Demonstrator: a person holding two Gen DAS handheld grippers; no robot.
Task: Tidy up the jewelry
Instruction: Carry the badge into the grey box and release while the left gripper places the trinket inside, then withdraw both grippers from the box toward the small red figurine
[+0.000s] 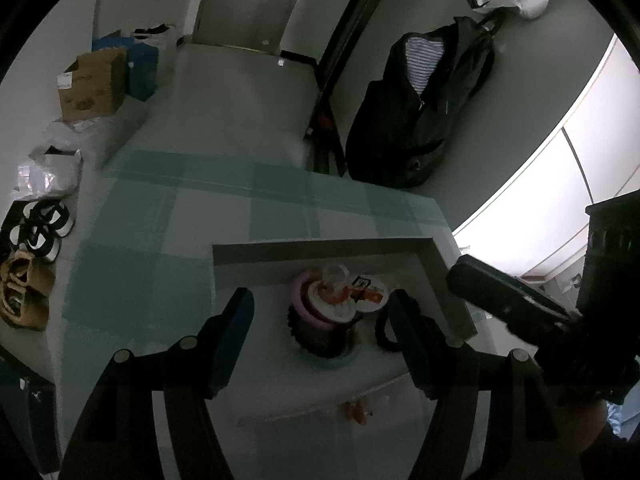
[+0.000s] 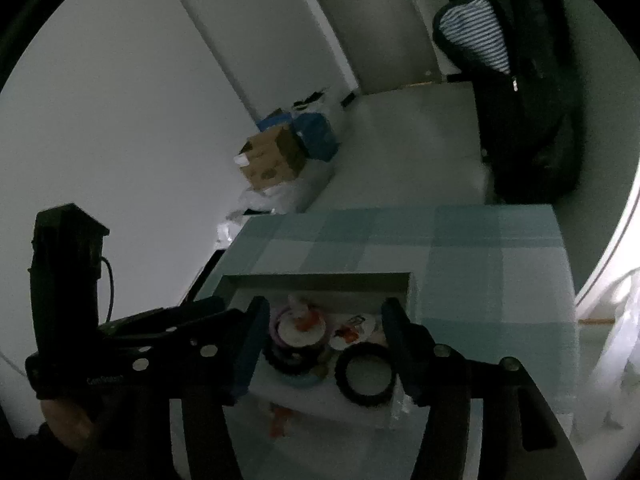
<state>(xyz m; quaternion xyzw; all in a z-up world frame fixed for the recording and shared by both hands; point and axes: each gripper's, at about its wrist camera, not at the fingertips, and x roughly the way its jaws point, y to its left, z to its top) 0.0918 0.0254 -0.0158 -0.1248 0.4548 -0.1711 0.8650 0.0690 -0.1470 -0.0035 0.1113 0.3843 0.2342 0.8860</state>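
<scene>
A shallow white box (image 1: 320, 250) (image 2: 316, 280) stands on a teal checked tablecloth (image 1: 160, 240). Inside it lies a stack of bangles (image 1: 320, 320) (image 2: 296, 344) in pink, black and pale teal, with a clear piece on top. Beside the stack are a round white card with orange pieces (image 1: 370, 294) (image 2: 352, 328) and a black ridged ring (image 2: 366, 374) (image 1: 382, 330). My left gripper (image 1: 320, 312) is open, its fingers either side of the stack and not touching it. My right gripper (image 2: 326, 316) is open over the stack and the ring. Neither gripper holds anything.
Something orange (image 1: 354, 412) (image 2: 280, 420) shows at the box's near wall. On the floor are a cardboard box (image 1: 94, 84) (image 2: 272, 160), plastic bags (image 1: 52, 168) and sandals (image 1: 40, 228). A black jacket (image 1: 416, 112) hangs beyond the table's far edge.
</scene>
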